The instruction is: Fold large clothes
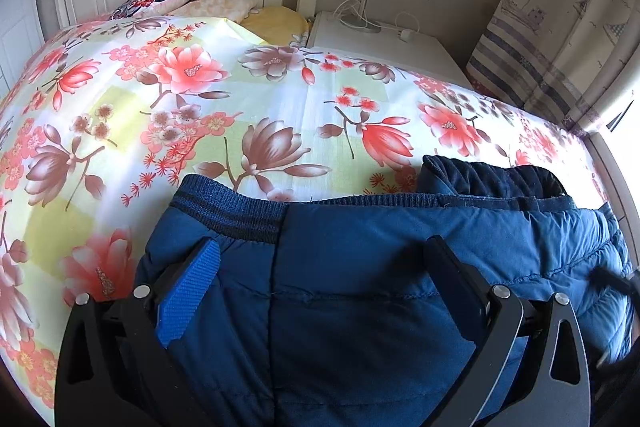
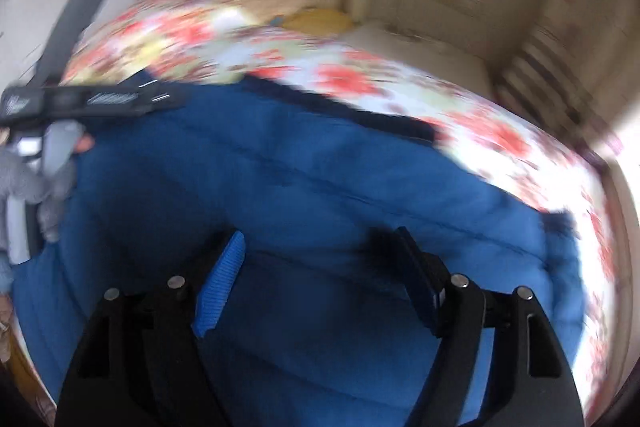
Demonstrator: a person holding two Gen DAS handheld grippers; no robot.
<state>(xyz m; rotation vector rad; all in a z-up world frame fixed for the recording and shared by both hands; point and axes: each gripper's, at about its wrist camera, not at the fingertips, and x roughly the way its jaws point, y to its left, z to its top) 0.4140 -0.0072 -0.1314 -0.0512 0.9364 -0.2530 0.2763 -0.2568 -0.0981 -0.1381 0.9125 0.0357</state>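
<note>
My left gripper and right gripper both gape wide, empty, over the blue padded jacket lying beneath them on the floral bed. Mid-fold, I judge; next, pinch an edge.

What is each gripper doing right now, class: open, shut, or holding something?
Left gripper: open, jaws spread over the blue padded jacket, nothing clamped.
Right gripper: open above the same jacket, nothing between the pads.
</note>
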